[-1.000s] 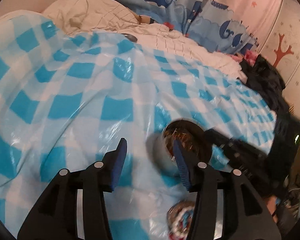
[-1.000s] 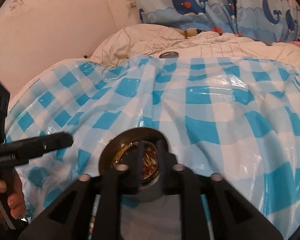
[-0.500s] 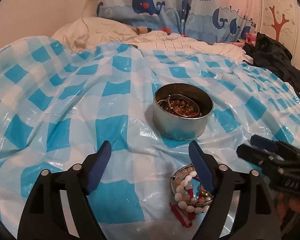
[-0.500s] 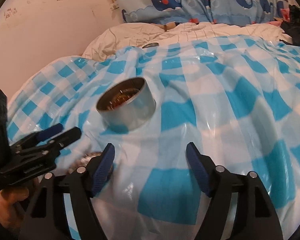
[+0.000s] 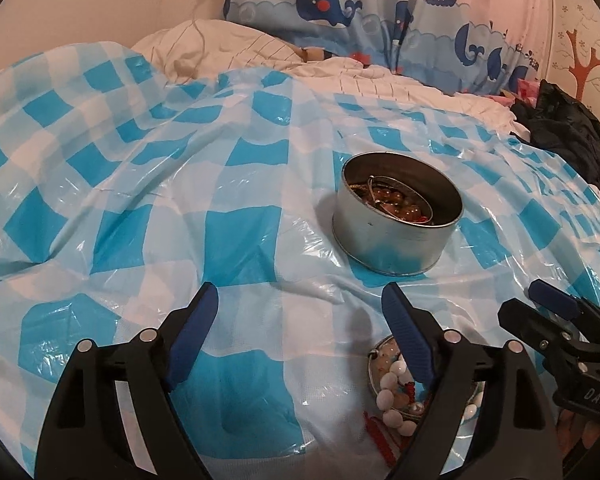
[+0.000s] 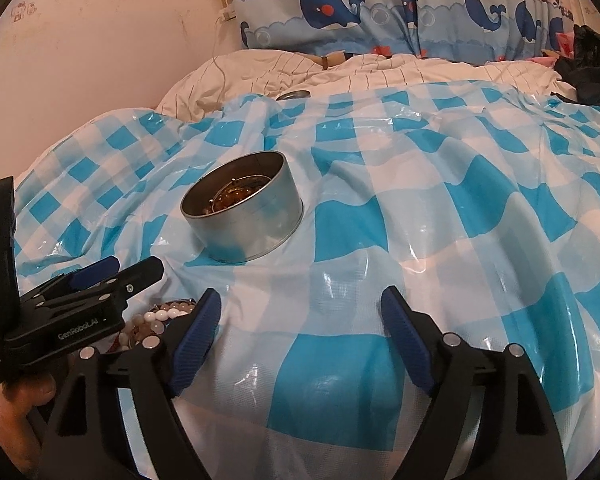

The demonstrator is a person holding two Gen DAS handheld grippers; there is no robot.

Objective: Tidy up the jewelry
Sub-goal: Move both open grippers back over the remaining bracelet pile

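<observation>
A round metal tin (image 5: 396,232) stands on the blue checked plastic sheet (image 5: 140,184) and holds amber beads and a ring-shaped bangle (image 5: 400,200); it also shows in the right wrist view (image 6: 246,220). Nearer me lies a small pile of jewelry with white beads and a red piece (image 5: 392,396), partly hidden by my left finger; it shows in the right wrist view (image 6: 156,320) too. My left gripper (image 5: 300,312) is open and empty, short of the tin. My right gripper (image 6: 300,312) is open and empty, to the right of the pile.
The sheet covers a bed with a white quilt (image 6: 340,72) and a whale-print curtain (image 6: 380,8) at the back. A small metal lid (image 6: 294,95) lies on the quilt. Dark clothes (image 5: 568,132) lie at the right edge. A wall is on the left.
Both grippers pulled back from the tin. The right gripper was shut over the tin a second ago and is now open. The jewelry pile came into view.
</observation>
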